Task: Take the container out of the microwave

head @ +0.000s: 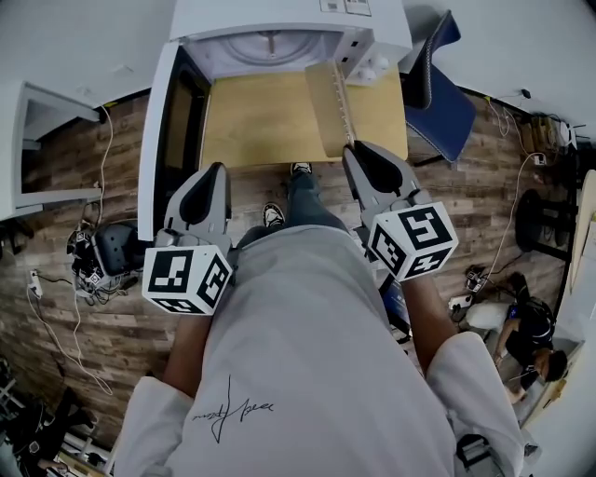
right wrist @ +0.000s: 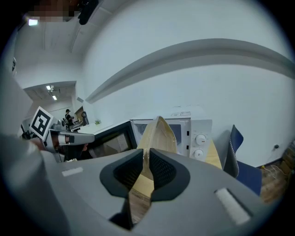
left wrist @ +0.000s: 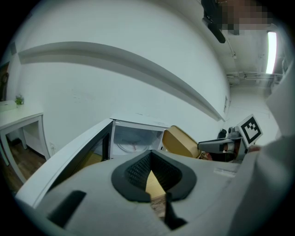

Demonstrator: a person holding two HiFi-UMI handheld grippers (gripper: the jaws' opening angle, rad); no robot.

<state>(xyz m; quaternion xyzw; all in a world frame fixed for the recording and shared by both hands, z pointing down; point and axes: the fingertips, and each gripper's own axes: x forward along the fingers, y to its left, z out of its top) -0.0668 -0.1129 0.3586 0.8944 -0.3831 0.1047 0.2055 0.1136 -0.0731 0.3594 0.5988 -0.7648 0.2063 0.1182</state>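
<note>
Your right tongs (head: 352,147) (right wrist: 146,152) are pinching the container (head: 328,107) (right wrist: 159,133) by its near rim, pads pressed on either side of the thin edge. The container, a shallow tan tray, is out of the microwave (head: 289,28). It is tipped up on edge over the wooden tabletop (head: 261,121), in front of the microwave's two knobs (head: 372,67); whether its lower edge touches the wood cannot be told. From your left gripper view it shows tilted (left wrist: 180,143), just right of the open cavity. Your left tongs (head: 220,168) (left wrist: 150,154) are pressed together at the tips with nothing between them, hanging over the near left part of the tabletop, well apart from the container. The door (head: 160,130) stands swung wide to the left. The turntable (head: 270,47) lies bare inside. A blue chair (head: 447,102) sits to the right of the tabletop.
</note>
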